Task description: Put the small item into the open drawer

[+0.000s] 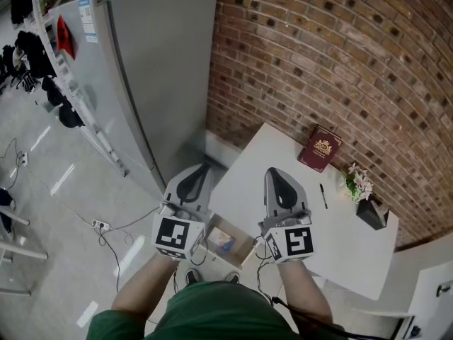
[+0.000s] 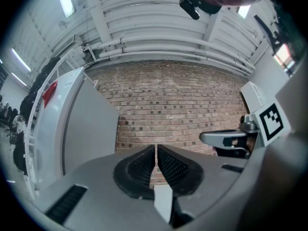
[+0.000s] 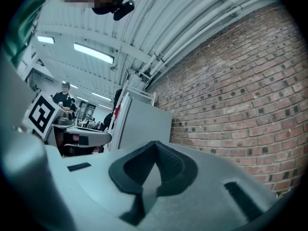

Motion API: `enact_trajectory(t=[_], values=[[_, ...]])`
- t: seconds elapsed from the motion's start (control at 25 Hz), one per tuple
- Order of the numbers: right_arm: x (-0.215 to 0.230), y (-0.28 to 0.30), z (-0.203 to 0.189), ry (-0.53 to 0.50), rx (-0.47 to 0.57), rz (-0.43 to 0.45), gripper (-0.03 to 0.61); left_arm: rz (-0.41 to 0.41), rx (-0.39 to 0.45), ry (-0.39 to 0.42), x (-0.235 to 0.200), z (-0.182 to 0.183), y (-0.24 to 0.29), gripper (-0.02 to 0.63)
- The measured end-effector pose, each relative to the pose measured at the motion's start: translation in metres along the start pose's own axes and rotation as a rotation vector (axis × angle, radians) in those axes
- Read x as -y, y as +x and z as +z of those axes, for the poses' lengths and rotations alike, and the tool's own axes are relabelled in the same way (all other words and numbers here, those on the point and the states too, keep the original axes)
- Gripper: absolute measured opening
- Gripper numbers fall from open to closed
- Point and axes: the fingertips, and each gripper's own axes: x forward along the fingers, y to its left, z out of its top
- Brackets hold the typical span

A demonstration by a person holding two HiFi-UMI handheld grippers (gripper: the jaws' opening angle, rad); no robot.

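Side by side just in front of the person, the left gripper (image 1: 204, 166) and the right gripper (image 1: 272, 171) both have their jaws pressed together with nothing between them. Each gripper's own view shows its ribbed black pads meeting at the tips. Both point away from the person toward the brick wall (image 1: 340, 48), roughly level and parallel. The left one is off the left edge of the white table (image 1: 258, 154), and the right one is over the table's near part. Bare forearms reach out from green sleeves behind the marker cubes.

Between and below the two grippers, at the table's near left corner, the open drawer (image 1: 243, 252) shows pale wooden walls. The small item (image 1: 225, 243), bluish, lies inside it, apart from both grippers.

On the far right of the table stands a dark pot (image 1: 371, 213), with pale flowers (image 1: 359, 183) just beside it on its far side. Whether their stems sit in the pot cannot be made out. A black pen (image 1: 323, 195) lies near the flowers, and a red book (image 1: 320, 149) lies flat at the table's far edge by the wall. A tall grey cabinet (image 1: 163, 69) stands to the left, well apart from the table.
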Motion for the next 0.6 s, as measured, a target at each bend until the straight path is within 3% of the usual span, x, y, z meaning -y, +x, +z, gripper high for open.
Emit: enact_trajectory(t=[0.6], values=[[0.0087,-0.0055,-0.0055,0.013,0.001,-0.001,0.003,-0.003,-0.019,0.015,0.0099,-0.0063,0.0037,0.015]])
